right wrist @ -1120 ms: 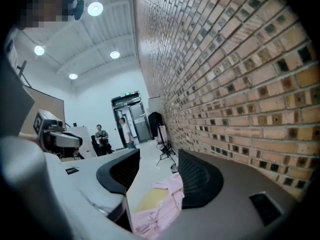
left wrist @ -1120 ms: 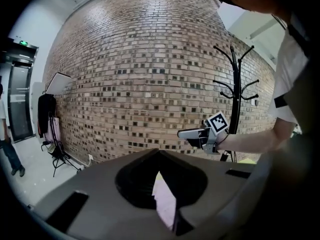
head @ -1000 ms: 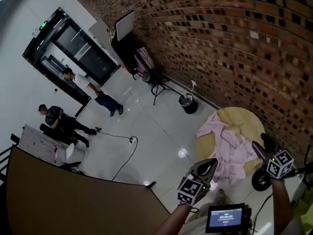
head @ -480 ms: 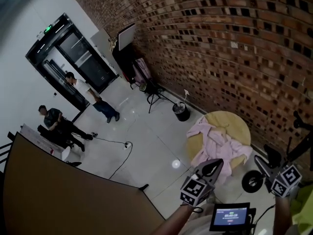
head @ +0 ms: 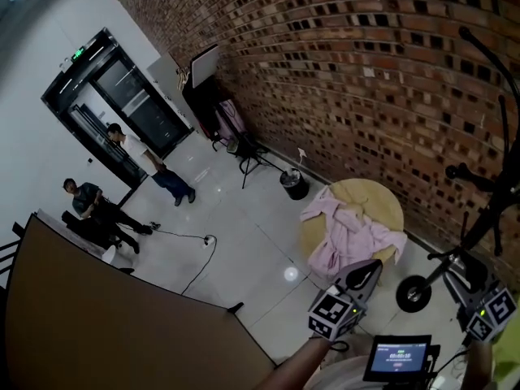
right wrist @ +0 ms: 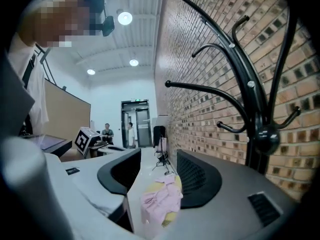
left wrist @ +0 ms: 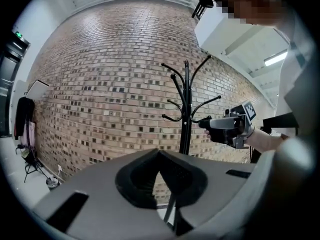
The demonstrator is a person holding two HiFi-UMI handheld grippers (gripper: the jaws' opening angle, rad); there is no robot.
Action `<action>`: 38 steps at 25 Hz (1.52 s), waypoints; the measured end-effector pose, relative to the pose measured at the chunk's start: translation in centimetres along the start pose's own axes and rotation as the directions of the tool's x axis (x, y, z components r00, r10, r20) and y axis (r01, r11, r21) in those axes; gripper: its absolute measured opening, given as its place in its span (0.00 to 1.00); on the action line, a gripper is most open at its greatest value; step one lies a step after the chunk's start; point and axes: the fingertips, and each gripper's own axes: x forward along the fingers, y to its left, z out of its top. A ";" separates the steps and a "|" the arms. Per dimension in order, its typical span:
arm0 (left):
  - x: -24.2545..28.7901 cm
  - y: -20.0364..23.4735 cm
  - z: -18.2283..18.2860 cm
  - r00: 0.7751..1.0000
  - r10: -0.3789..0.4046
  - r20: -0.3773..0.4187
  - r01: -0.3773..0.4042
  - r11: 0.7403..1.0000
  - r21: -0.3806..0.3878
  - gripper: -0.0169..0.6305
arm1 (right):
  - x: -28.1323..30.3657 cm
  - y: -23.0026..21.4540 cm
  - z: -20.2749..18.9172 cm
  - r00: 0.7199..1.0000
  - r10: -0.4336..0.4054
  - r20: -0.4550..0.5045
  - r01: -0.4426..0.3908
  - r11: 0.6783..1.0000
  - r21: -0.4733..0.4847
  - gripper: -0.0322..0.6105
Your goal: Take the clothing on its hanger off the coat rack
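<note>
Grippers hovering by the coat rack (left wrist: 186, 114), pink clothing (head: 345, 238) lying on the table (head: 382, 197)
The left gripper's (left wrist: 160, 153) jaws are sitting closed together. The right gripper's (right wrist: 159, 154) jaws are standing apart with nothing between them, having just been closing slightly.

Grey left tool (left wrist: 159, 154), right tool (right wrist: 159, 155): black pads (right wrist: 200, 179), marker cubes (head: 333, 315), seemingly white shirt (right wrist: 36, 91).

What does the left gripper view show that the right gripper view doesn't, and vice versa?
Only the left gripper view: the coat rack with its hooks bare, and the right gripper beside its pole. Only the right gripper view: pink clothing on a round table, seen between that gripper's jaws, which have just closed slightly yet stand apart, plus a far doorway. Both: the brick wall and the rack.
</note>
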 end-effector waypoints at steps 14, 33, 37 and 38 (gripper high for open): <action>7.5 -5.4 -1.3 0.996 -0.094 -0.011 0.094 0.996 -0.003 0.00 | -11.6 -9.6 -3.2 0.976 -0.215 -0.030 0.216 0.975 0.051 0.39; 13.8 -7.6 -3.0 0.986 -0.158 -0.060 0.158 0.987 -0.010 0.00 | -19.1 -17.7 -8.5 0.914 -0.398 -0.076 0.405 0.901 0.157 0.37; 14.2 -7.9 -3.7 0.984 -0.164 -0.067 0.163 0.987 -0.013 0.00 | -20.0 -18.0 -9.2 0.908 -0.412 -0.077 0.420 0.892 0.167 0.35; 14.3 -8.1 -3.8 0.984 -0.165 -0.068 0.164 0.986 -0.014 0.00 | -20.3 -18.0 -9.2 0.906 -0.417 -0.074 0.423 0.891 0.164 0.35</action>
